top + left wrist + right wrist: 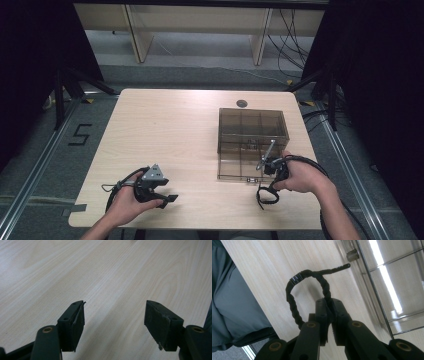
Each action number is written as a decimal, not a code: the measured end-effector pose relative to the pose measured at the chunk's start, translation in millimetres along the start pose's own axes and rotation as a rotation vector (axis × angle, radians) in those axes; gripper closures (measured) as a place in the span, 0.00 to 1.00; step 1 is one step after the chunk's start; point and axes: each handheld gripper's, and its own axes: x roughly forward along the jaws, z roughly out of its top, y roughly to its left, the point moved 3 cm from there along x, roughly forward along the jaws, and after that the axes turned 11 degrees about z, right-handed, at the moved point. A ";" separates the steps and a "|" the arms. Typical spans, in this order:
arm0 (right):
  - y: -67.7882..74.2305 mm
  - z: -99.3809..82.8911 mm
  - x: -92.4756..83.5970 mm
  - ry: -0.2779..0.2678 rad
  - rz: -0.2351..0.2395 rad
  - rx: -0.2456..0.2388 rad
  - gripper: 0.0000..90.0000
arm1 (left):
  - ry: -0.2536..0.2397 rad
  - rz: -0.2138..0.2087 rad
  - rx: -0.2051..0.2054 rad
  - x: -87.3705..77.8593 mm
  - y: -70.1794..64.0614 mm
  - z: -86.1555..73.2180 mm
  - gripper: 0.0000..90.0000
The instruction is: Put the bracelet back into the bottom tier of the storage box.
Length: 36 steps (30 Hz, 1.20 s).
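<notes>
A black braided cord (292, 290) with a shiny band forms a loop over the table, and my right gripper (329, 302) is shut on one strand of it. In the high view the cord (266, 195) hangs below that right gripper (272, 181), just in front of a smoked clear compartment box (252, 135). The box wall (392, 277) and a small latch (352, 255) lie close beside the cord's free end. My left gripper (167, 191) rests low at the table's front left, its jaws wide apart. Nothing lies between them over the bare wood of the table (100, 270).
The light wooden table (165, 130) has a small dark round cap (242, 103) near its far edge. The box stands on the right half. The person's grey clothing (232, 310) lies beyond the near table edge. Black stands and cables flank the table.
</notes>
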 end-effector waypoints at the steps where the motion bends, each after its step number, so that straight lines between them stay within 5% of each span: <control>1: -0.1 -0.2 -0.1 -0.002 0.001 0.005 0.94 | 0.000 0.000 0.000 0.0 0.0 0.0 0.36; 3: 1.4 -1.4 -0.7 -0.010 0.001 0.040 0.94 | 0.000 0.000 -0.001 0.0 -0.2 0.0 0.36; 6: -1.8 -2.1 -2.5 -0.017 -0.002 0.010 0.94 | 0.002 -0.001 0.004 0.0 0.2 -0.1 0.36; 7: -0.7 -2.8 -3.2 -0.019 -0.011 0.038 0.94 | 0.000 -0.001 0.000 0.0 -0.1 0.0 0.36; 13: -4.0 -4.8 -4.6 -0.027 -0.015 0.034 0.94 | 0.000 0.000 0.000 0.0 -0.1 0.0 0.36; 17: -1.7 -5.8 -6.9 -0.037 -0.010 0.084 0.94 | 0.003 0.000 0.003 -0.1 0.1 -0.1 0.36; 20: -5.9 -6.8 -7.8 -0.034 -0.006 0.050 0.94 | 0.000 0.000 0.000 0.0 -0.1 0.0 0.36; 36: -7.5 -9.5 -12.1 -0.050 -0.013 0.095 0.94 | -0.001 -0.001 0.000 -0.1 -0.2 0.0 0.36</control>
